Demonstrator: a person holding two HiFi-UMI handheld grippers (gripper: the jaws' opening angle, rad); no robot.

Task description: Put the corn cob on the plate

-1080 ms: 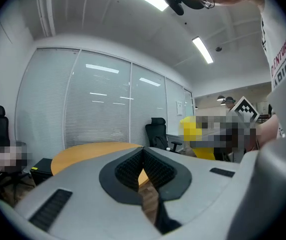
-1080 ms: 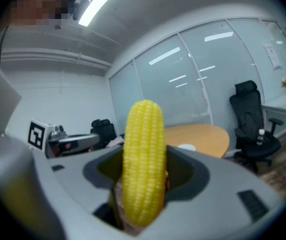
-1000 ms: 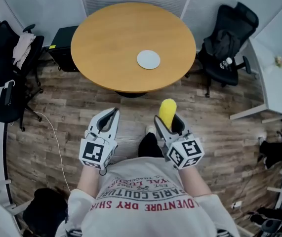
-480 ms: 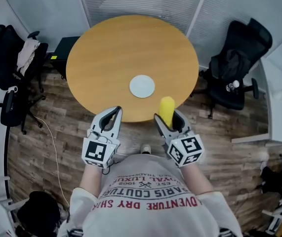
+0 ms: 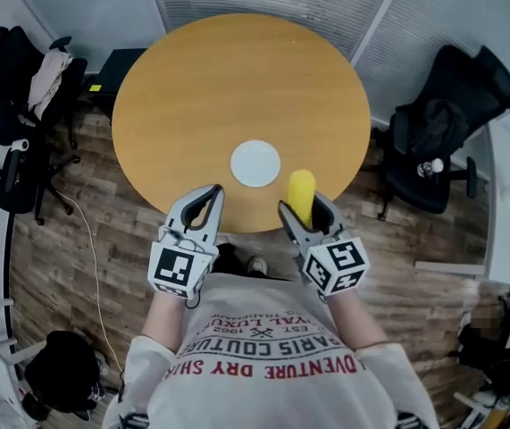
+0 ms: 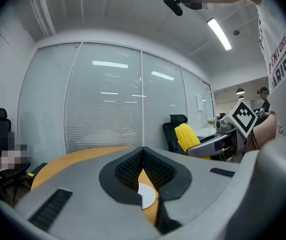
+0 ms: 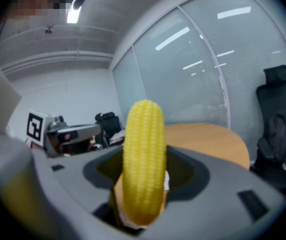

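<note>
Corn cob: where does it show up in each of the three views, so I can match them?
Head view: corn cob right of centre, in the right gripper, above the near edge of the round table.
Left gripper view: corn cob right of centre, tilted, in the right gripper.
Right gripper view: corn cob at centre, upright between the jaws.
Shared landmark: the round table.

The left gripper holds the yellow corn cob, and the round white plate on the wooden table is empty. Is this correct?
Not quite: the right gripper holds the yellow corn cob, as the right gripper view shows. The round white plate is empty.
</note>
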